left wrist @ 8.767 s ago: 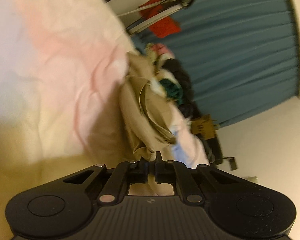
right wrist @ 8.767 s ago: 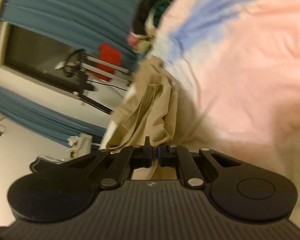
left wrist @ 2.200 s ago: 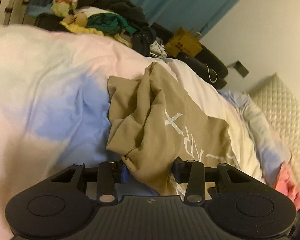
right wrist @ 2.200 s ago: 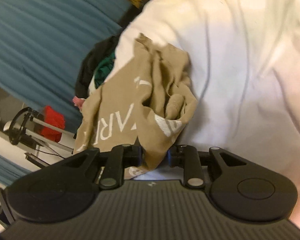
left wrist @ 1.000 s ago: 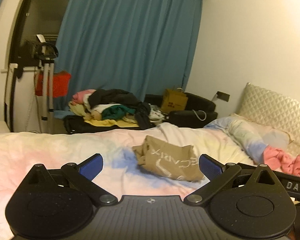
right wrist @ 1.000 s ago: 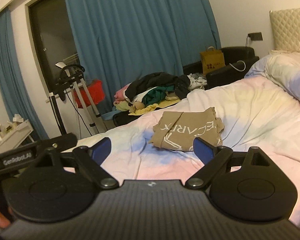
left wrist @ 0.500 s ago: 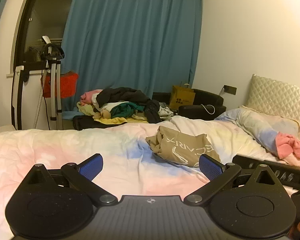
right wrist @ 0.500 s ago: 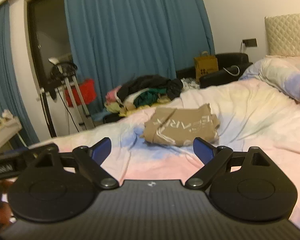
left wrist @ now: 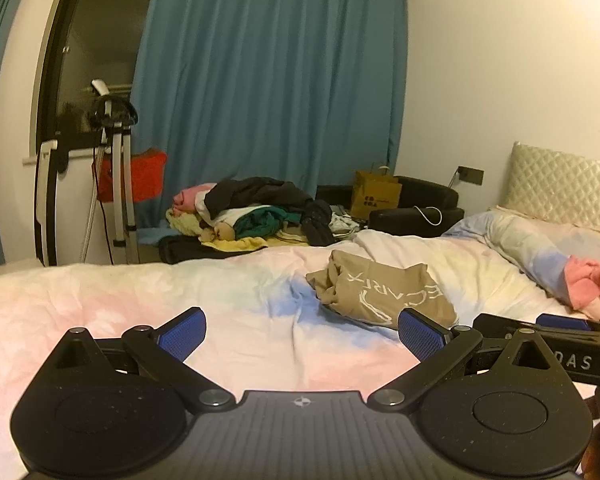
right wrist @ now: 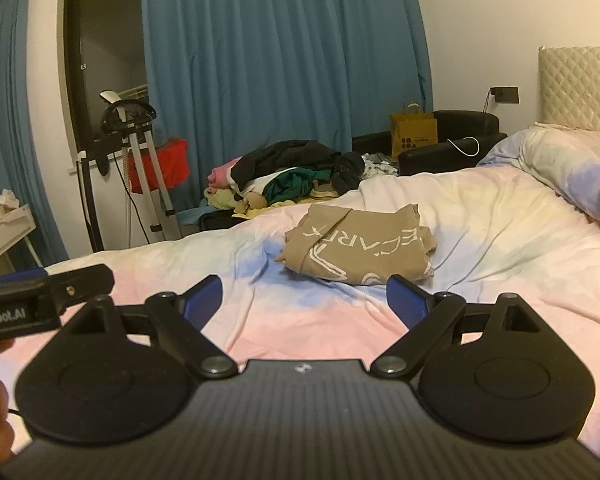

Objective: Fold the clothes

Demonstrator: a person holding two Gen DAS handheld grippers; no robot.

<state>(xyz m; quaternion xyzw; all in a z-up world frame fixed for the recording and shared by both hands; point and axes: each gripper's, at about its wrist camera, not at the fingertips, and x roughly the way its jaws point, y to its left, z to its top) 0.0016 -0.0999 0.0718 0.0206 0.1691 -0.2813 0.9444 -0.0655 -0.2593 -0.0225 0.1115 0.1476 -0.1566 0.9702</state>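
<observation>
A tan T-shirt (left wrist: 384, 294) with white lettering lies folded into a rough rectangle on the pastel bedspread (left wrist: 220, 312), also seen as the tan T-shirt (right wrist: 360, 242) in the right wrist view. My left gripper (left wrist: 302, 334) is open and empty, held back from the shirt above the bed. My right gripper (right wrist: 306, 298) is open too, with nothing between its blue pads, and the shirt lies beyond it. Each gripper shows at the edge of the other's view.
A pile of unfolded clothes (left wrist: 256, 216) sits beyond the bed's far edge before a blue curtain (left wrist: 268, 80). A tripod stand (left wrist: 112, 168) is at left, black seats with a paper bag (left wrist: 376, 196) at right. Pillows (left wrist: 540, 248) and a pink cloth (left wrist: 588, 284) lie by the headboard.
Both grippers let go of the tan shirt and pulled back from it, jaws open wide. In the last half second the views shifted only slightly; the shirt lies still.
</observation>
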